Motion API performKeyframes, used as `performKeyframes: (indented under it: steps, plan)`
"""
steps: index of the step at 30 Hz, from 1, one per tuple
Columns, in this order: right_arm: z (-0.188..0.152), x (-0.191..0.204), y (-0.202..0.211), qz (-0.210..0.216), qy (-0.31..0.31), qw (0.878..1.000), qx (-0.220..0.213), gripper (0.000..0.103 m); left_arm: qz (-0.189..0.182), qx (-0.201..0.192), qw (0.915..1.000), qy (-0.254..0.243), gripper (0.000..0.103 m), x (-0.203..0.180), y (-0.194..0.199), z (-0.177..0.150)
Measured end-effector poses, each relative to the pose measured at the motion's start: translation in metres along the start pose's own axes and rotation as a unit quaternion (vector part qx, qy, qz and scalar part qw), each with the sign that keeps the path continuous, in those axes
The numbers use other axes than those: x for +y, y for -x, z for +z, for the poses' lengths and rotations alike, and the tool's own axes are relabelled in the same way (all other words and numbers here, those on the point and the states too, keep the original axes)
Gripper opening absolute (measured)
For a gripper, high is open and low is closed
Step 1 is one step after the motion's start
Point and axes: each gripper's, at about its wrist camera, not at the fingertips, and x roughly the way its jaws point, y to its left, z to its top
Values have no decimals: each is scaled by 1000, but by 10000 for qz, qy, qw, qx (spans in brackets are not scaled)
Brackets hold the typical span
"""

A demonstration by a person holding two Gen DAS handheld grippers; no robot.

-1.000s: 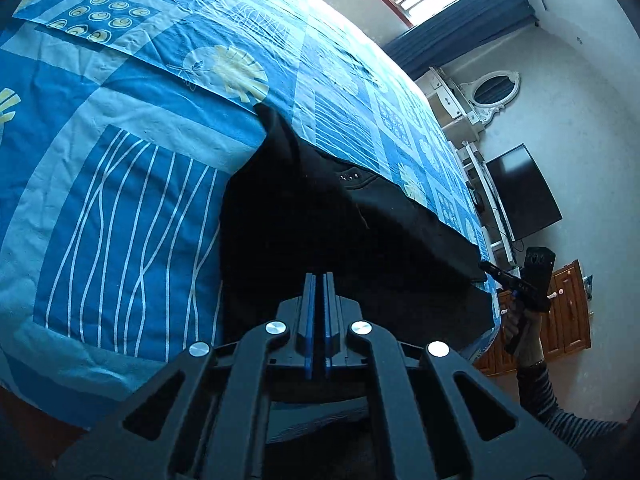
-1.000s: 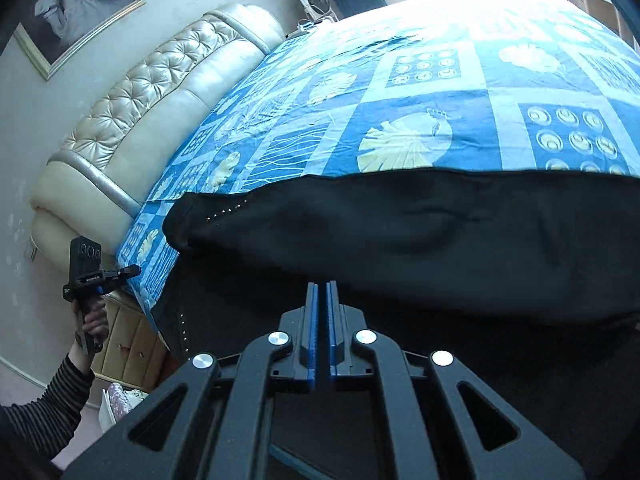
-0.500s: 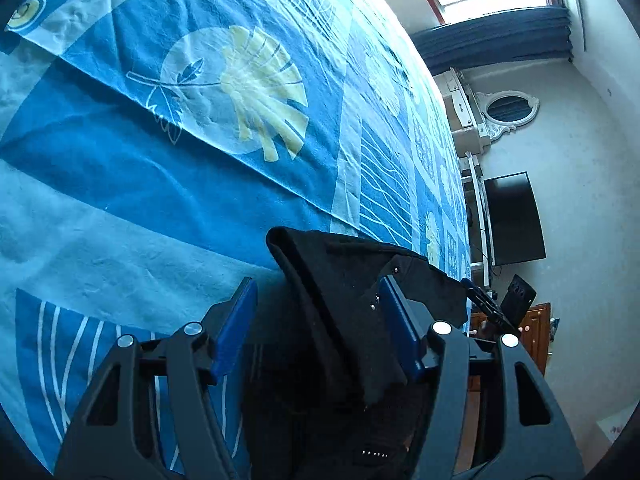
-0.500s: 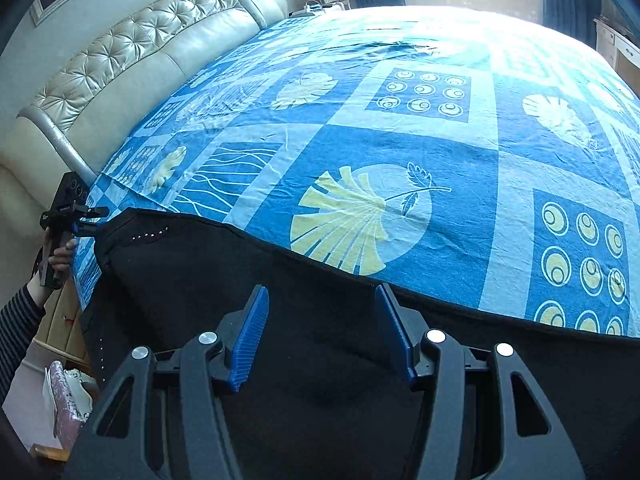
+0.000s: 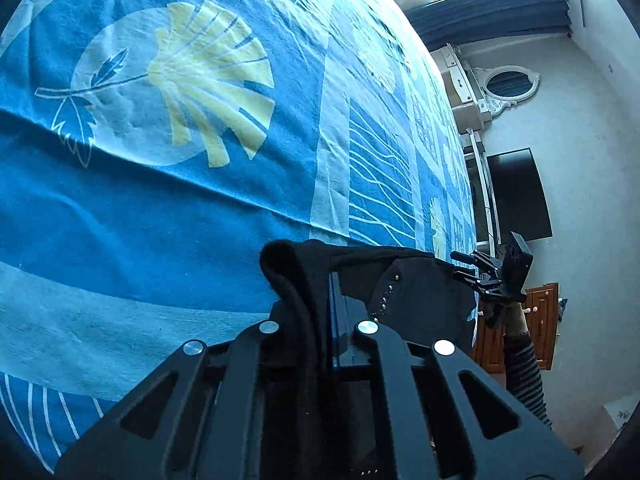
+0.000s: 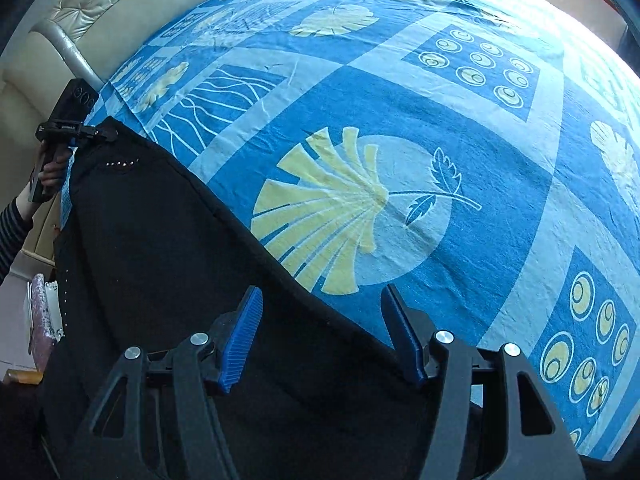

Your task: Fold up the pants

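A: Left wrist view: left gripper (image 5: 326, 300) has gone from spread jaws to clamped on the pants (image 5: 404, 280) corner, at the near edge of the bedspread (image 5: 160, 216).

B: Right wrist view: right gripper (image 6: 320, 336), shut a second ago, now straddles the pants' edge, jaws closing, pads not yet pressing.

A: Judgement: one corner secured; once the second grip lands, the fold can be carried over.

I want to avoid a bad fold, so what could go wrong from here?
The left gripper is shut on only a small bunched corner of the black pants, so it may slip out when pulled. The right gripper has its jaws closing over the pants edge; it might also catch the blue bedsheet underneath.
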Motion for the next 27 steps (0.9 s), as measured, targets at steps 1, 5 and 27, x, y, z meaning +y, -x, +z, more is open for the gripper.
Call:
performKeyframes:
  steps: [1, 5, 27]
  plan:
    - [-1, 4, -6, -161, 119, 9996, 197, 31, 38, 0, 10000, -19, 7, -1, 1, 1]
    - [-4, 21, -2, -590, 389, 9973, 221, 9, 149, -28, 9998, -89, 7, -9, 7, 7]
    - [-189, 189, 57, -2851, 665, 9456, -1420, 8, 103, -684, 9954, -662, 19, -46, 84, -162]
